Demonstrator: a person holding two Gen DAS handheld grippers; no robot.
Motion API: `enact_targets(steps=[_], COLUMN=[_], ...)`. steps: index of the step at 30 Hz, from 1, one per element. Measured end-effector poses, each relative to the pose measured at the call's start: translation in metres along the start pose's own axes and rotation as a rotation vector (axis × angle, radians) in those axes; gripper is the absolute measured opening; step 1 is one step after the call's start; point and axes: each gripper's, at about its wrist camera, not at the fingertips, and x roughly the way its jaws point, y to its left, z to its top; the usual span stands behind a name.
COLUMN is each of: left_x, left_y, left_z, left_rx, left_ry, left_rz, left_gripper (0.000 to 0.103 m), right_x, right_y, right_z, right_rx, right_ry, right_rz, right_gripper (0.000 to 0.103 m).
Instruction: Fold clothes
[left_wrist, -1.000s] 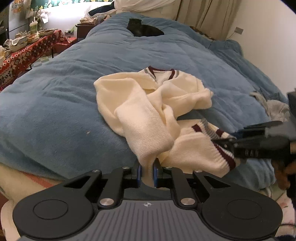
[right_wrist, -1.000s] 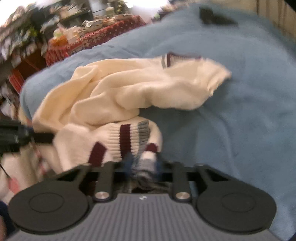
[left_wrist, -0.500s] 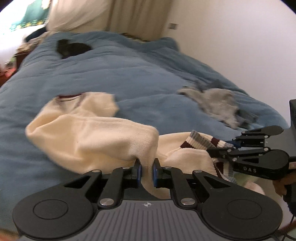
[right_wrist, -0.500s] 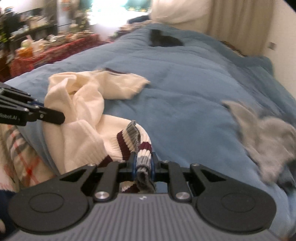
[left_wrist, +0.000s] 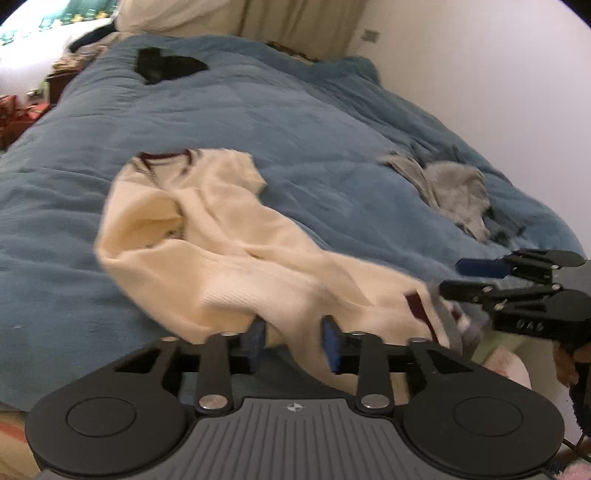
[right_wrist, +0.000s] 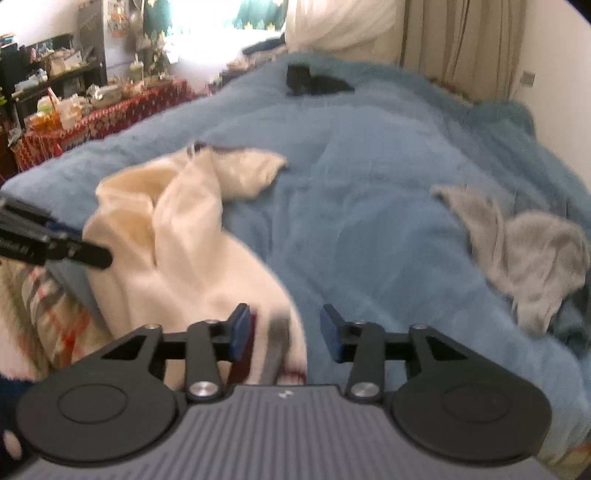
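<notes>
Letting go: both grippers were opening up and dropping the cream sweater (left_wrist: 229, 254) on the blue blanket (left_wrist: 332, 147).
What could go wrong: the sweater was bunched and twisted, so it might land in a lump and not lie flat for folding.
Another worry: its striped end hung near the bed's edge, so it could slide off.
Left gripper (left_wrist: 293, 341): its jaws were opening, and sweater cloth lay loose between the blue pads, not squeezed.
Right gripper (right_wrist: 284, 328): its jaws were opening too, with the striped hem (right_wrist: 277, 350) slipping out between them.
Where the sweater was: near the front of the bed, collar (left_wrist: 164, 162) pointing away.
Other clothes: a gray piece (right_wrist: 524, 251) lay well apart, to the right.
</notes>
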Motion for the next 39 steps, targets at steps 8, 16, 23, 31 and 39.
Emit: enact_targets(steps=[8, 16, 23, 31, 39], left_x=[-0.014, 0.005, 0.052, 0.093, 0.118], left_y=[0.042, 0.089, 0.116, 0.134, 0.134], left_z=[0.006, 0.040, 0.065, 0.074, 0.087], left_rx=[-0.104, -0.151, -0.193, -0.238, -0.238], left_ry=[-0.040, -0.025, 0.060, 0.147, 0.164], left_rz=[0.121, 0.233, 0.219, 0.178, 0.194], left_gripper=[0.045, 0.045, 0.045, 0.032, 0.011], right_x=[0.024, 0.096, 0.162, 0.224, 0.249], right_y=[0.015, 0.033, 0.044, 0.046, 0.059], right_z=[0.045, 0.088, 0.116, 0.137, 0.153], right_rx=[-0.048, -0.039, -0.005, 0.080, 0.073], right_ry=[-0.017, 0.043, 0.121, 0.196, 0.208], right_rz=[0.075, 0.183, 0.222, 0.309, 0.303], right_gripper=[0.049, 0.049, 0.049, 0.049, 0.025])
